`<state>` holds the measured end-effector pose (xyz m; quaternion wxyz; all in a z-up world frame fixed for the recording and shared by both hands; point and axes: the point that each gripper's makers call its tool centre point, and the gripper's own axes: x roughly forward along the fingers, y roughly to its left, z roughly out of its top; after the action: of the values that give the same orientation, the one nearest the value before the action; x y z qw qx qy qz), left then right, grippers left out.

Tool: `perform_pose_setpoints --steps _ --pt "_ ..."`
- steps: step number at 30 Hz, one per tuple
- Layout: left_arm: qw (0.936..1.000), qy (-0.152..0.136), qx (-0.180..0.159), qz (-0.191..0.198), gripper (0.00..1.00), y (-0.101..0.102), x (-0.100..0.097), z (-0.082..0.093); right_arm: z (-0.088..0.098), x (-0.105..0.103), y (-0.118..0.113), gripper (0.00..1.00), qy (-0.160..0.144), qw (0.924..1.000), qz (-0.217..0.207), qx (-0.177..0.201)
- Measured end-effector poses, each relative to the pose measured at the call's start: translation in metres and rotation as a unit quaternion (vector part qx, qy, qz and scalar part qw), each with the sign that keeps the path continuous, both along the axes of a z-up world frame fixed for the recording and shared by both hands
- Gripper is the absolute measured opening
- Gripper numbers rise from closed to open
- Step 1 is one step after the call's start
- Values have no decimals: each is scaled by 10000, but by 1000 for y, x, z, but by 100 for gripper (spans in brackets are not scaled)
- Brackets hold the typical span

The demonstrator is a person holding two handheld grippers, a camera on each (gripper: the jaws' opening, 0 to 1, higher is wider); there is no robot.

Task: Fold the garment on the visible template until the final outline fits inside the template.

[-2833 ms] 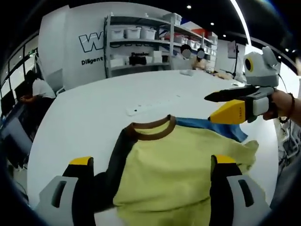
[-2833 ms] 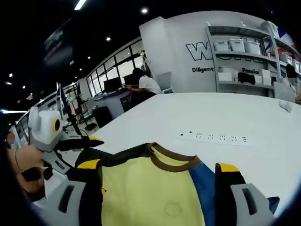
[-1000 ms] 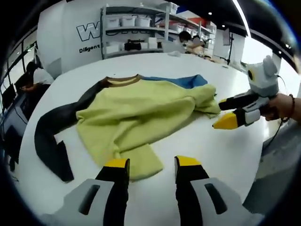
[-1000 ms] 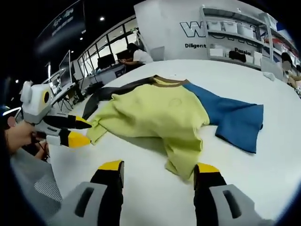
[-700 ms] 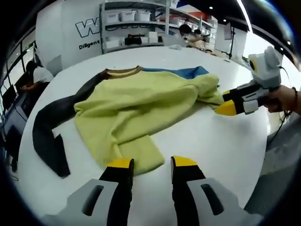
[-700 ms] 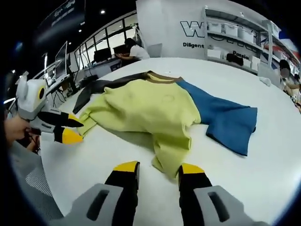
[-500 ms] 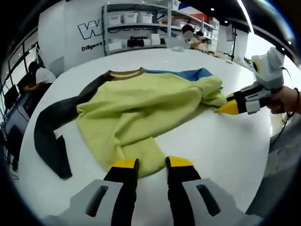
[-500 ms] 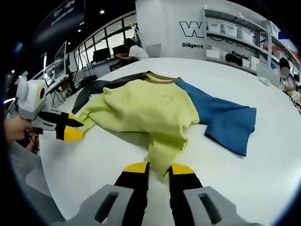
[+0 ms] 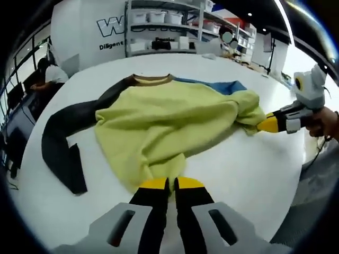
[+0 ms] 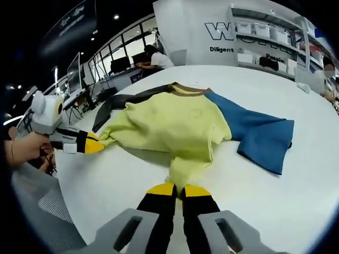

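Observation:
A sweatshirt lies spread on the white table (image 9: 249, 169). It has a yellow body (image 9: 169, 119), a brown collar (image 9: 151, 79), a black sleeve (image 9: 58, 143) and a blue sleeve (image 10: 259, 135). My left gripper (image 9: 170, 183) is shut on the near edge of the yellow hem. In the right gripper view the left gripper (image 10: 94, 144) pinches the hem's left corner. My right gripper (image 10: 178, 188) is shut on the other hem corner. In the left gripper view the right gripper (image 9: 266, 124) holds that corner at the right, in a person's hand (image 9: 326, 119).
Shelves with white boxes (image 9: 159, 26) stand behind the table, under a wall logo. A person sits at a desk (image 10: 153, 58) beyond the far edge. The table's near edge (image 10: 58, 211) curves close under both grippers, with a grey mesh seat below it.
Both grippers have come in to the yellow hem, and their jaws have gone from open to shut on its two corners. The sweatshirt itself has hardly shifted.

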<state>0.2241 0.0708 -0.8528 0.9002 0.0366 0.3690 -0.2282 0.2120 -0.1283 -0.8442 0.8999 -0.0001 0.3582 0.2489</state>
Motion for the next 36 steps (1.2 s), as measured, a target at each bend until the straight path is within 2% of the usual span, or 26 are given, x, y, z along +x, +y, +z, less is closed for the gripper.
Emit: perform_pose_setpoints --steps 2,4,7,10,15,18,21,28,30,36 --pt "9999 10 -148 54 2 3 -1 6 3 -5 2 0 135 9999 96 32" --pt "9997 -12 -218 65 2 6 -3 14 10 -9 4 0 120 9997 152 119" --pt "9994 -34 -332 -102 2 7 -7 24 17 -15 7 0 168 9993 272 188" --pt "9987 -188 -391 -251 2 8 -9 34 22 -26 7 0 226 9981 561 61" --pt "9967 -247 -527 -559 2 10 -17 48 36 -39 5 0 190 9967 788 44" --pt "9947 -285 -560 -816 2 10 -23 55 40 -49 6 0 190 9941 1063 -82" --pt "9905 -371 -568 -1197 2 9 -32 63 42 -58 6 0 212 9919 1236 -210" --pt "9820 -337 -382 -1820 2 21 -52 65 43 -66 0 0 478 9931 1065 -89" --pt "9783 -286 -330 -2025 2 24 -59 62 41 -65 -5 0 565 9943 903 -58" --pt "9743 -106 -246 -2236 2 36 -71 51 37 -58 -18 0 809 9959 385 141"
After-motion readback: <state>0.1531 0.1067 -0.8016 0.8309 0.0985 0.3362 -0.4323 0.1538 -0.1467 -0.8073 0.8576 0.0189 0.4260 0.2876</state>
